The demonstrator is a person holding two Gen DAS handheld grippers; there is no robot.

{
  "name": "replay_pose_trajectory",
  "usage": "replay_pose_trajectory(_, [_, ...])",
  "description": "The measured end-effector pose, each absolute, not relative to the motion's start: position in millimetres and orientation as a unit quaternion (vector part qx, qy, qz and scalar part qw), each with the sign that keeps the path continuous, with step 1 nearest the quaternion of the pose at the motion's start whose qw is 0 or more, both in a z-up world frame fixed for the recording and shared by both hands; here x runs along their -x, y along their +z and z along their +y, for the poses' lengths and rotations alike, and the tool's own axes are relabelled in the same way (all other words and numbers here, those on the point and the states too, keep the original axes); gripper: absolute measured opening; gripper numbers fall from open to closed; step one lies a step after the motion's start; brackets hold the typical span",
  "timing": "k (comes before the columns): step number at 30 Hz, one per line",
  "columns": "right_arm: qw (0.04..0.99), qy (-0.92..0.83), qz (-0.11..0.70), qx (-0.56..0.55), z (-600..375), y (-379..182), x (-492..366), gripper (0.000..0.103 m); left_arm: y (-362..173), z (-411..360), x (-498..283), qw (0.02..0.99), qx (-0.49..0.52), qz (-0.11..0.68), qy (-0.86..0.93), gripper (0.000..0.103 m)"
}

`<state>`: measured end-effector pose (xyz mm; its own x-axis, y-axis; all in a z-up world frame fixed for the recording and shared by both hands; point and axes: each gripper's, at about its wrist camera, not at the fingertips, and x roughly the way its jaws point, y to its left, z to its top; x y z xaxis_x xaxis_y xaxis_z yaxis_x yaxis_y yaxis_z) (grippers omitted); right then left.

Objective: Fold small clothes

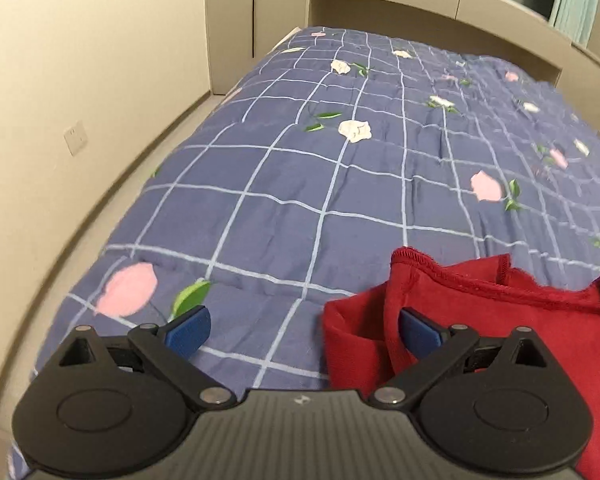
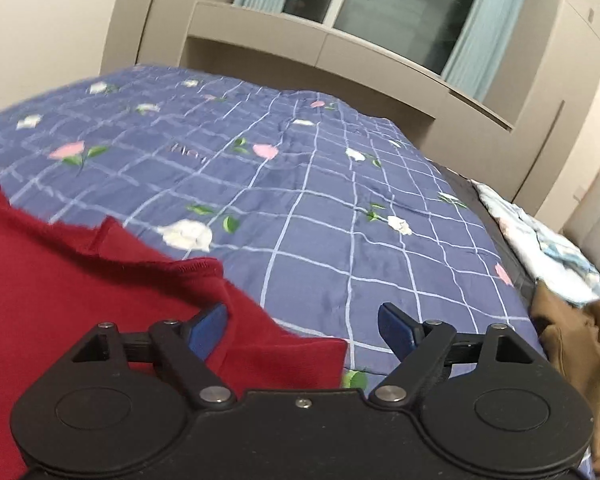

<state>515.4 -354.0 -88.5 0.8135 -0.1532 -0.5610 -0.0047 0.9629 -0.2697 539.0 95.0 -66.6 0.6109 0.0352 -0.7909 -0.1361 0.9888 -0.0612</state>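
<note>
The left gripper [image 1: 304, 330] hangs over the near end of a bed with its jaws spread wide and nothing pinched between them. Its left blue pad [image 1: 190, 330] sits above bare quilt [image 1: 260, 184], a blue-violet cover crossed by pale grid lines and printed with pink and white flowers. Its right blue pad [image 1: 420, 334] lies in front of the red garment [image 1: 500, 320], which looks like a small knit top; whether that pad touches the cloth cannot be told. The garment's left edge reaches just inside the gap between the pads, and the rest of it spreads away to the right of the tongs, its stitched hem running across just ahead of the right pad.

The right gripper [image 2: 302, 330] is also released, jaws wide apart, holding nothing. Here the red garment [image 2: 80, 280] lies to the left and under the left half of the tongs: the left pad [image 2: 208, 330] is over the red cloth, with a fold edge running just beside it, while the right pad [image 2: 398, 330] is over bare quilt [image 2: 320, 220]. A corner of the garment pokes into the gap between the pads. To the right of these tongs, at the bed's edge, lies a brown piece of clothing [image 2: 580, 344], and beyond it a pale floral-printed cloth [image 2: 540, 240]. Far ahead of both tongs stands a beige cabinet wall [image 2: 260, 36] below a window with teal curtains [image 2: 468, 40].
</note>
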Motion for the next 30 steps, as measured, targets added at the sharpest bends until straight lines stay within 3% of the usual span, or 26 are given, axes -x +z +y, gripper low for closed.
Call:
replay_pose_trajectory(7, [0.953, 0.01, 0.248, 0.173, -343, -70, -459, 0.086, -52, 115, -511, 0.904, 0.14, 0.405, 0.008, 0.102])
replay_pose_trajectory(12, [0.955, 0.039, 0.232, 0.182, -330, -69, -407, 0.091, -48, 97, -471, 0.912, 0.095, 0.397, -0.029, 0.102])
replay_pose_trajectory(21, [0.949, 0.034, 0.277, 0.146, -324, -91, -355, 0.098, -73, 65, -405, 0.906, 0.005, 0.423, -0.016, 0.102])
replay_pose_trajectory(30, [0.956, -0.017, 0.279, 0.091, -349, -82, -346, 0.1, -62, 78, -393, 0.902, 0.047, 0.43, 0.004, 0.102])
